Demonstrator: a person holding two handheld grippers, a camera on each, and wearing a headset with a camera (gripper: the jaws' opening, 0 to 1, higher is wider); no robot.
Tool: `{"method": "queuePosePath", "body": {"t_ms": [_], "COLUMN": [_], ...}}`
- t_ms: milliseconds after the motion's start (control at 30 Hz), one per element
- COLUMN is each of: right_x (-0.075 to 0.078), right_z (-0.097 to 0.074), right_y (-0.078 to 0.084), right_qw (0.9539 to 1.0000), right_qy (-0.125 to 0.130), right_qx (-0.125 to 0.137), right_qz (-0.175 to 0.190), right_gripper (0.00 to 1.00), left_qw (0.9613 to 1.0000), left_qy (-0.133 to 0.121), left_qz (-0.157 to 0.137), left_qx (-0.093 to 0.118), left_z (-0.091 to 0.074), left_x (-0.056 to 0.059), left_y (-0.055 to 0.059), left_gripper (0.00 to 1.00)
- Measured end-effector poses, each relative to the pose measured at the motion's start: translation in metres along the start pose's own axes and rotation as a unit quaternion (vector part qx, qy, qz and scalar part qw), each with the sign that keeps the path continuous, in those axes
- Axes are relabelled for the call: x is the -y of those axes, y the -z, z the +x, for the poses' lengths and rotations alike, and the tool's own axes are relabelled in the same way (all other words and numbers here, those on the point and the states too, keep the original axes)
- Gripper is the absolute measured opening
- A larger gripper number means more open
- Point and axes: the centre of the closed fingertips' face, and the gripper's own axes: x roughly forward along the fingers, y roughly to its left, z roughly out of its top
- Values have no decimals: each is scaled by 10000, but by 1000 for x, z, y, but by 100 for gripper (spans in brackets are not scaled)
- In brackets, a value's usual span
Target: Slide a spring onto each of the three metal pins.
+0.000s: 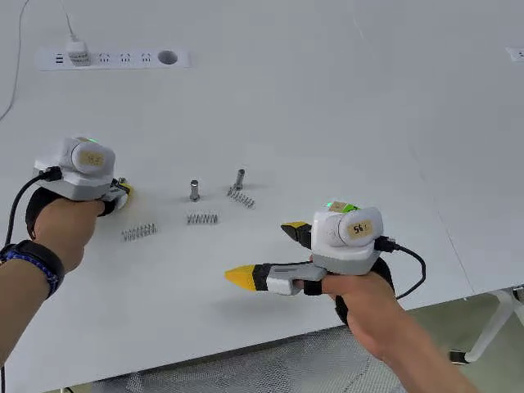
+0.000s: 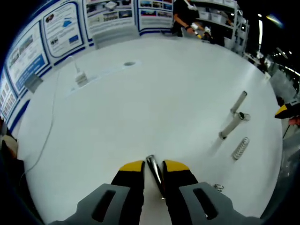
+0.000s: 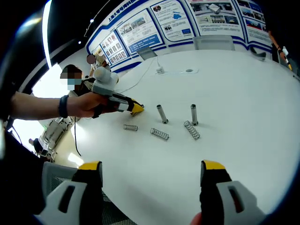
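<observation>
On the left, the left gripper (image 2: 153, 165) clamps a pin (image 2: 154, 176), seemingly for threading; the right gripper (image 3: 151, 165) gapes, ready for a spring (image 3: 159, 134).

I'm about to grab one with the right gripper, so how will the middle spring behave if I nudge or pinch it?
The middle spring lies on its side on the smooth table, so a nudge will probably roll it. Its thin, open coils suggest it is light and may squash if pinched endwise.
</observation>
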Motion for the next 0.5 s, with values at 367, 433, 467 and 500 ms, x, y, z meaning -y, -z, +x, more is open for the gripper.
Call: {"method": "queuePosePath", "body": {"t_ms": [367, 433, 467, 500], "right_x": [1, 1, 2, 2], "right_z": [1, 1, 0, 0], "right_y": [0, -1, 0, 0], "right_qw": [10000, 10000, 10000, 10000], "right_qy": [4, 12, 22, 36], "right_qx": [-32, -34, -40, -38], "right_qz": [5, 12, 12, 14], "right_gripper": [86, 86, 86, 86], "left_qw": [9989, 9994, 9994, 9993], "left_qy": [-169, -93, -66, -49], "left_qz": [432, 320, 336, 359], "left_qx": [-46, -102, -90, -101], "left_z": [3, 3, 3, 2], "left_x": [-1, 2, 3, 4], "left_y": [-1, 1, 1, 2], "left_gripper": [8, 7, 7, 7]}}
